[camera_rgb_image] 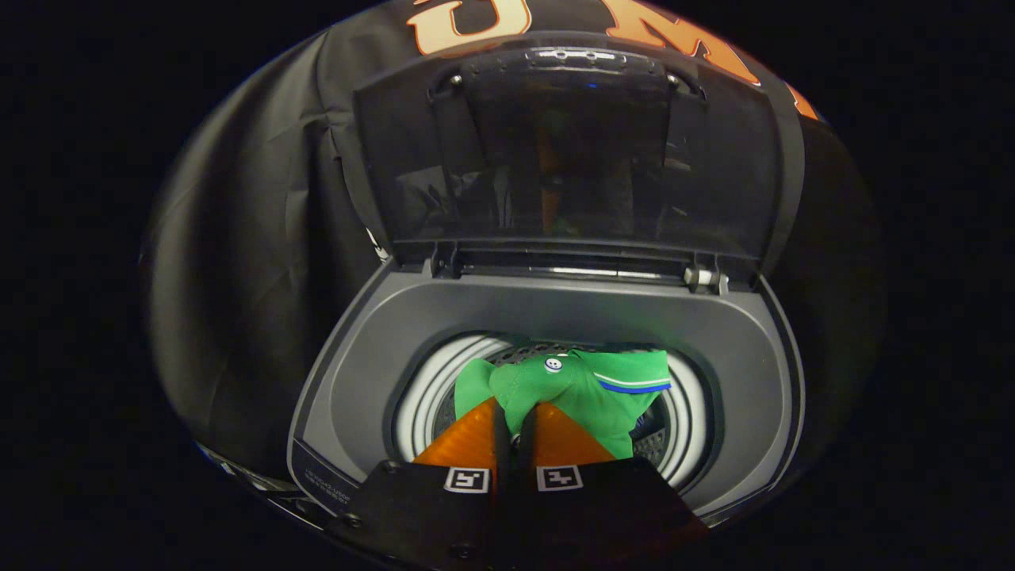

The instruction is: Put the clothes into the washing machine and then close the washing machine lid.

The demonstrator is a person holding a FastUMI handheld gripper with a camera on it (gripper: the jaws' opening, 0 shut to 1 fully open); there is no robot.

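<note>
Tool [515, 412] clamped on green shirt [591, 385], fingers nearly together, fabric pinched between. Shirt hangs over drum [428, 396] mouth, just inside washer [555, 309] opening. Lid [571, 151] upright behind drum. We judge: release pending, lid closing undone.

The washer [547, 317] is a grey top-loader seen from above, its opening ringed by a white drum rim [428, 396]. Its dark, see-through lid [571, 151] stands raised upright on hinges at the 12 o'clock edge. A green garment [587, 388] with a white button and a blue-and-white stripe hangs bunched over the drum mouth, pinched between the nearly closed fingers of the hand-held gripper [514, 420] at 6 o'clock.
</note>
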